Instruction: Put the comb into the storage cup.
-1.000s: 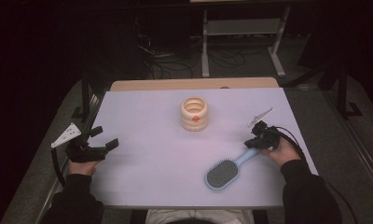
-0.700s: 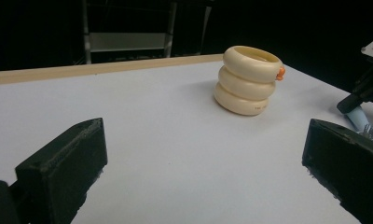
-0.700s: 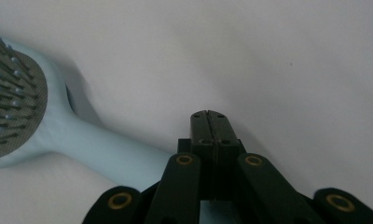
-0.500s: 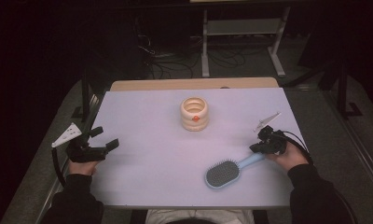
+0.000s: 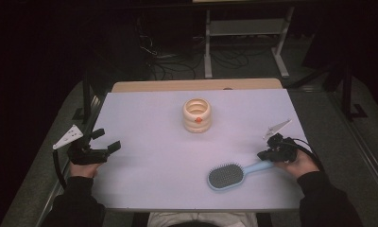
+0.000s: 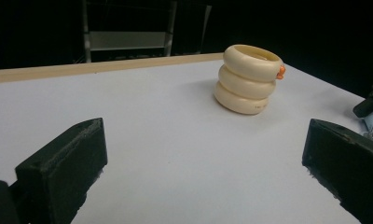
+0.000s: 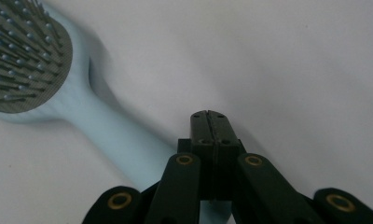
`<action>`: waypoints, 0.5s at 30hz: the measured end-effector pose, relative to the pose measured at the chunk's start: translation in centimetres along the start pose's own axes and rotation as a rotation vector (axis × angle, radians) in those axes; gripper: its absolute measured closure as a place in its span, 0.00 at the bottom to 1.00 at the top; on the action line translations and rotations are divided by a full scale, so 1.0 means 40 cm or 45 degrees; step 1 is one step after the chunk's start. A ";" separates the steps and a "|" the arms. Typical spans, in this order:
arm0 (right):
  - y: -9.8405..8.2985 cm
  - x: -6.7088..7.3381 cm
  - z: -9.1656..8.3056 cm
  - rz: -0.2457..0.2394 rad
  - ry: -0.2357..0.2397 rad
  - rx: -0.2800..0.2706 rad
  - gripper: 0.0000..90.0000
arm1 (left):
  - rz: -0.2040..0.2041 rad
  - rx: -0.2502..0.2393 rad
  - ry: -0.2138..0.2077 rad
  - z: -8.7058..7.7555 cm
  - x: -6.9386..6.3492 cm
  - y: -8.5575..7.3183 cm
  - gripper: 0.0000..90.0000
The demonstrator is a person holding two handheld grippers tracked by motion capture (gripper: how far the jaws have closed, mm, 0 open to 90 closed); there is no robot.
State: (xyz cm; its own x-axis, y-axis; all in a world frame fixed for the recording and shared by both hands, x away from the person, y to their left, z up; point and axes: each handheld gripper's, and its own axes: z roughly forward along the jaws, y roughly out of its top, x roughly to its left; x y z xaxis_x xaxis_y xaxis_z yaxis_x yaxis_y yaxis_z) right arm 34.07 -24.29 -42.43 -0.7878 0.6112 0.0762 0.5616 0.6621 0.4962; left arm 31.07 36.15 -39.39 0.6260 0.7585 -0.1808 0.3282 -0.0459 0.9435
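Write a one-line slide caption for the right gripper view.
Right gripper, jaws shut, beside the handle of the light-blue hairbrush lying bristles-up on the white table.

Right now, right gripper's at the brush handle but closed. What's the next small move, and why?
Probably open the right gripper and shift it sideways over the handle of the light blue hairbrush. Its jaws are pressed together with nothing between them, and in the right gripper view the handle lies just beside them on the table, so no grasp exists. The left gripper rests open, far off.
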 end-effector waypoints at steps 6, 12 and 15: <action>-0.009 0.009 -0.006 -0.009 0.010 -0.002 0.98 | -0.001 -0.001 0.000 0.000 0.000 0.000 0.00; -0.017 0.023 -0.011 -0.024 0.024 0.011 0.98 | 0.001 -0.001 -0.002 -0.001 0.000 0.000 0.00; -0.022 0.030 -0.013 -0.031 0.029 0.018 0.98 | 0.001 -0.001 -0.002 -0.001 -0.001 0.000 0.00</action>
State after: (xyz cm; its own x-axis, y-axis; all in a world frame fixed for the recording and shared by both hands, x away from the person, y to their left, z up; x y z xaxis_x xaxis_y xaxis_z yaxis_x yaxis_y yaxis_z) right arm 32.49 -24.37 -42.32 -0.8066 0.5850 0.0842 0.5458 0.6826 0.4859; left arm 31.04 36.15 -39.39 0.6275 0.7574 -0.1806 0.3271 -0.0459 0.9439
